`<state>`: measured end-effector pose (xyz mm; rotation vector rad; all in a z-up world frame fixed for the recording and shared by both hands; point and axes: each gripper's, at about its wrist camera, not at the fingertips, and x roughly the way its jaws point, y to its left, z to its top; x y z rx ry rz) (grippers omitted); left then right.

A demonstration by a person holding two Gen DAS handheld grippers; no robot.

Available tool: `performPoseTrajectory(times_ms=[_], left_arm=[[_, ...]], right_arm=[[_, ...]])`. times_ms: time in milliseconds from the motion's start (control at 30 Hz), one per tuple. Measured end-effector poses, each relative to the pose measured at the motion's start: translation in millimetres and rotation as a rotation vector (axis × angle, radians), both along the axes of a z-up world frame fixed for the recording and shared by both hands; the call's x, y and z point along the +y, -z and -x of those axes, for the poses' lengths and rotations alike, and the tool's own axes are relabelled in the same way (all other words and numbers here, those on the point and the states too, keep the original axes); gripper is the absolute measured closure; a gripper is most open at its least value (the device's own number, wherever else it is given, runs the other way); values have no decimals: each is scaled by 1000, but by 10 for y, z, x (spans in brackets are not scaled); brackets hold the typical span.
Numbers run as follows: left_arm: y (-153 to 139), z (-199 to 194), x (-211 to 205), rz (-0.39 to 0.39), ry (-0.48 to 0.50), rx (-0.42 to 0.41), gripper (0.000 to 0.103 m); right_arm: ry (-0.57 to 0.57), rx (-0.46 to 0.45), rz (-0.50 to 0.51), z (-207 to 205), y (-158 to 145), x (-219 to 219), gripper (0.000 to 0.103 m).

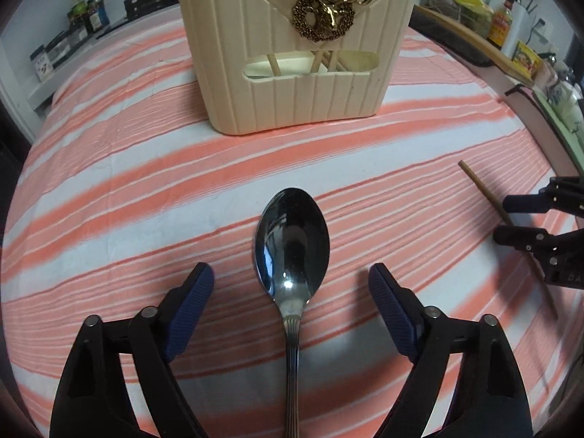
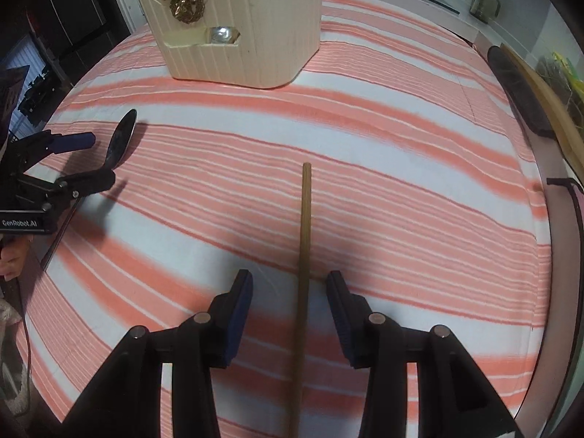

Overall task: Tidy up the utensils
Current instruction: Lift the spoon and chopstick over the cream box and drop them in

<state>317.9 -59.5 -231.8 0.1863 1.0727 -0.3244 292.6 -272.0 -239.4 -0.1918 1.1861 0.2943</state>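
Note:
A steel spoon lies on the striped cloth, bowl towards the cream utensil holder. My left gripper stands open astride the spoon's neck, its pads well clear of the metal. A wooden chopstick lies lengthwise on the cloth. My right gripper straddles it, open, with gaps on both sides. The holder has chopsticks in one compartment and a spoon bowl showing through its window. In the left wrist view the right gripper is at the far right over the chopstick. In the right wrist view the left gripper and spoon are at the far left.
The pink and white striped cloth covers the table. A wooden board, sauce bottles and packets crowd the back right. Jars stand on a shelf at the back left. A person's hand shows at the left edge.

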Motion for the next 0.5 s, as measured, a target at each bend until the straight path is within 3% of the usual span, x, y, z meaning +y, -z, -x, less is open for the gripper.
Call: performPoseTrajectory(times_ms=[67, 100, 133, 167, 200, 300, 500], left_arm=[[-2, -20, -25, -4, 1, -12, 38], [-17, -21, -23, 6, 9, -16, 57], [-37, -27, -24, 15, 17, -18, 61], [-48, -33, -15, 22, 19, -15, 61], [-72, -27, 3, 27, 16, -22, 62], [-260, 95, 117, 59, 11, -78, 62], [-920, 590, 465, 209, -4, -231, 62]], right_arm=[[4, -6, -13, -84, 1, 13, 62], [13, -16, -19, -136, 5, 25, 66], [30, -32, -18, -183, 3, 21, 78], [44, -45, -22, -224, 2, 8, 93], [52, -57, -38, -260, 3, -5, 97], [83, -82, -129, -297, -69, -48, 97], [23, -330, -285, 217, -954, -34, 97]])
